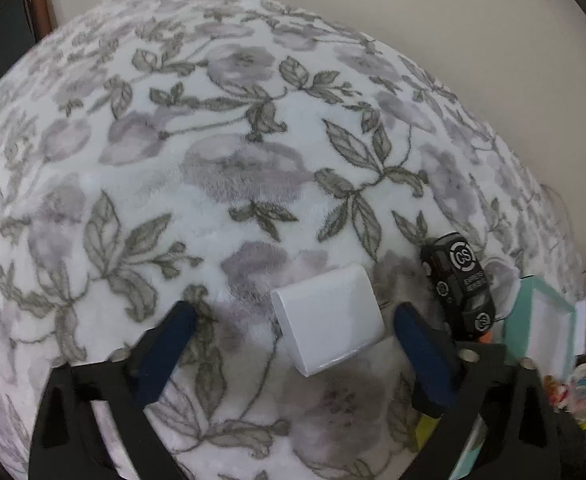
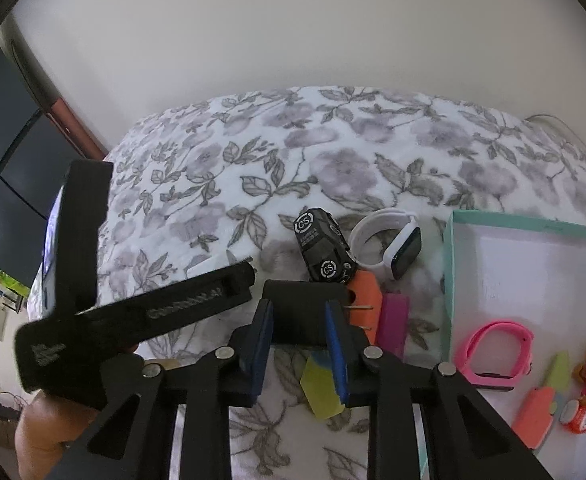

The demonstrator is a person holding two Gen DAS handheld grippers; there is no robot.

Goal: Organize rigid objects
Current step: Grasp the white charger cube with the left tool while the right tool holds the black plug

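My left gripper (image 1: 293, 314) points down at the floral blanket (image 1: 221, 168) and is open. A small white box (image 1: 329, 320) lies flat between its blue fingers, with a gap on both sides. Just right of it stands a black toy car (image 1: 459, 284). In the right wrist view my right gripper (image 2: 299, 316) is shut on a black block (image 2: 305, 304) that has two metal pins on its right side. The black toy car (image 2: 323, 250) and a white smartwatch (image 2: 389, 244) lie just beyond it.
A teal-rimmed open box (image 2: 525, 228) at the right holds a pink band (image 2: 493, 352), an orange piece (image 2: 533, 420) and small toys. Orange (image 2: 367, 300), magenta (image 2: 393, 320) and yellow (image 2: 323, 388) blocks lie by the right fingers. A hand (image 2: 41, 432) holds the left tool.
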